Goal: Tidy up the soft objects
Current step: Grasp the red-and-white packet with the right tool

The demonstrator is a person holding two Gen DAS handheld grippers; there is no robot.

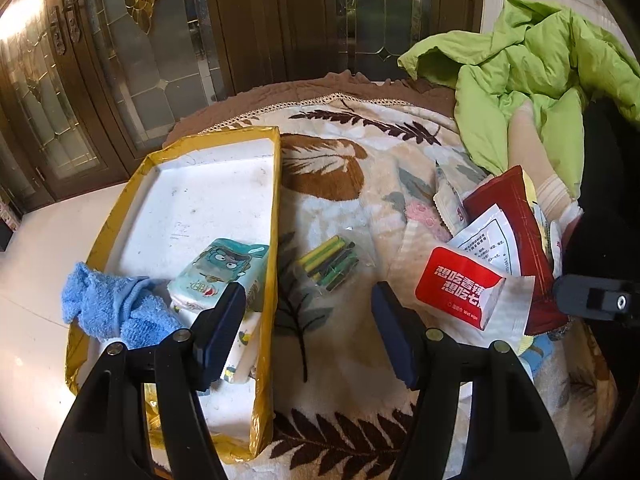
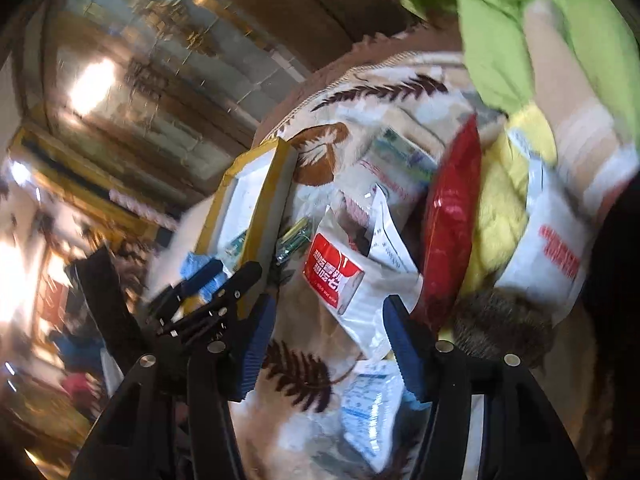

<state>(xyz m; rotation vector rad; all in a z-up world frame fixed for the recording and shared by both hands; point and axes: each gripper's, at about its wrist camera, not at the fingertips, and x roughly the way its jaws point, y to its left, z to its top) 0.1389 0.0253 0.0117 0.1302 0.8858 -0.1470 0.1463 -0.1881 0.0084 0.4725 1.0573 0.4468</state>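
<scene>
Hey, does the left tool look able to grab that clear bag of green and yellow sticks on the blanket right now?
Probably yes: the left tool is open, and the clear bag of green and yellow sticks lies uncovered just ahead on the leaf-patterned blanket.

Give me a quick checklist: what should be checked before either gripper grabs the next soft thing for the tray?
1. Left gripper open and empty: ok, jaws wide apart, nothing between them.
2. Right gripper open and empty: ok, jaws apart above the wet-wipe packet.
3. Room in the tray: ok, only the blue cloth and tissue packs fill its near end.
4. Next item free to lift: not ok, the packets overlap in a pile.
5. Bag of tubes unobstructed: ok, it lies alone on the blanket.
6. Right view sharp enough to aim: not ok, it is motion-blurred.
</scene>
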